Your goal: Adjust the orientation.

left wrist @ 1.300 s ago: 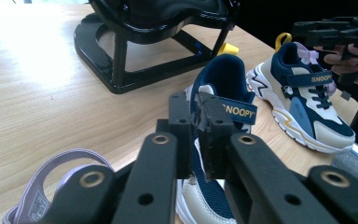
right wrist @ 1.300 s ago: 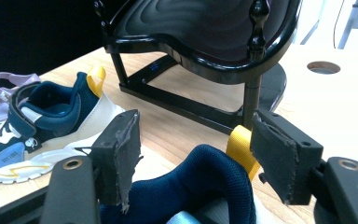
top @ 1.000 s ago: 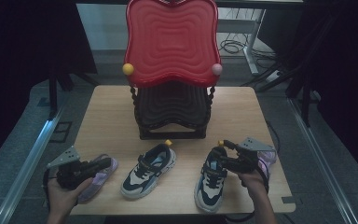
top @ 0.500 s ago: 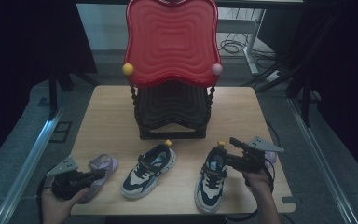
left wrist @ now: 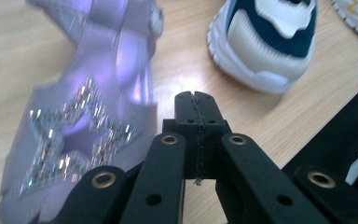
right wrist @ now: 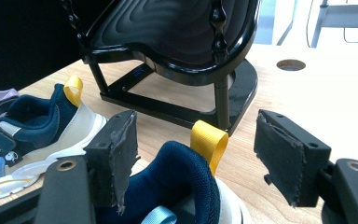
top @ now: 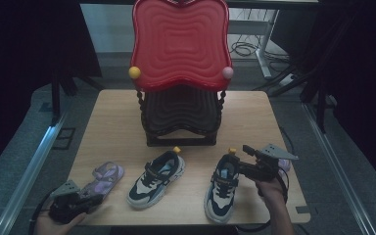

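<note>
While the navy-and-cream child's sneaker with a yellow heel loop (top: 223,185) lies at five o'clock on the wooden table (top: 117,122), the right gripper (right wrist: 196,161) straddles its heel, jaws wide, level, from three o'clock. Risk, judged: closing on the loop alone would let the shoe swing. Left gripper (left wrist: 196,112), jaws together and empty, rests at seven o'clock beside a lilac glitter-star sandal (left wrist: 81,126).

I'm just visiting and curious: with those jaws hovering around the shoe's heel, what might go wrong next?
The right gripper stands open around the right sneaker's heel; it might catch just the yellow pull loop, so the shoe could dangle or slip. That sneaker lies near the table's front edge, so a nudge might push it off.
</note>
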Demonstrator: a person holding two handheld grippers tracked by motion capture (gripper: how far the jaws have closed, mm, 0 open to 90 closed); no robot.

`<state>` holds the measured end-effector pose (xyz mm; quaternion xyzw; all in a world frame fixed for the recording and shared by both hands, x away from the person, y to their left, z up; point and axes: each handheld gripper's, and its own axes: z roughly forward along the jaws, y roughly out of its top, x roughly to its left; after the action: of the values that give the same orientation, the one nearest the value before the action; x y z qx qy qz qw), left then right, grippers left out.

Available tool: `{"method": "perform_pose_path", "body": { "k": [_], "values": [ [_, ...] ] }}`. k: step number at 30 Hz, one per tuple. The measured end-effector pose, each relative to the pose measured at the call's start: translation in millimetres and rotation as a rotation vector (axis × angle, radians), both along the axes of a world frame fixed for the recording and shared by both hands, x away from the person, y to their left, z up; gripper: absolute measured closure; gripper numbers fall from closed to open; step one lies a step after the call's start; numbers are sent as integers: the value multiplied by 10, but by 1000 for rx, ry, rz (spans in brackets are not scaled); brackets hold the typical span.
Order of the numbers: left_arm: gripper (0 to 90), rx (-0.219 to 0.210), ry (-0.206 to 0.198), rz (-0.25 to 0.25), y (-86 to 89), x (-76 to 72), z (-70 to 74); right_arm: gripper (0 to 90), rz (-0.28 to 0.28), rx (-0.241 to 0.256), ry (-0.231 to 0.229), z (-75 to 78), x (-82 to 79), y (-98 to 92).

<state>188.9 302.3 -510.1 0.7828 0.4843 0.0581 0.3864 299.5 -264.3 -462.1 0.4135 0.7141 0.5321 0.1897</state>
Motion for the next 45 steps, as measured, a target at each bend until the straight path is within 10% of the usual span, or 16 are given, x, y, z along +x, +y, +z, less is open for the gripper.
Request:
{"method": "perform_pose_path", "body": {
  "k": [31,45],
  "values": [
    [900,127,57,32,-28,-12,-103,308,-30,3,35,-38,22,-75],
    [900,120,66,61,61,-16,-89,311,-41,8,49,-45,21,-112]
  ]
}}
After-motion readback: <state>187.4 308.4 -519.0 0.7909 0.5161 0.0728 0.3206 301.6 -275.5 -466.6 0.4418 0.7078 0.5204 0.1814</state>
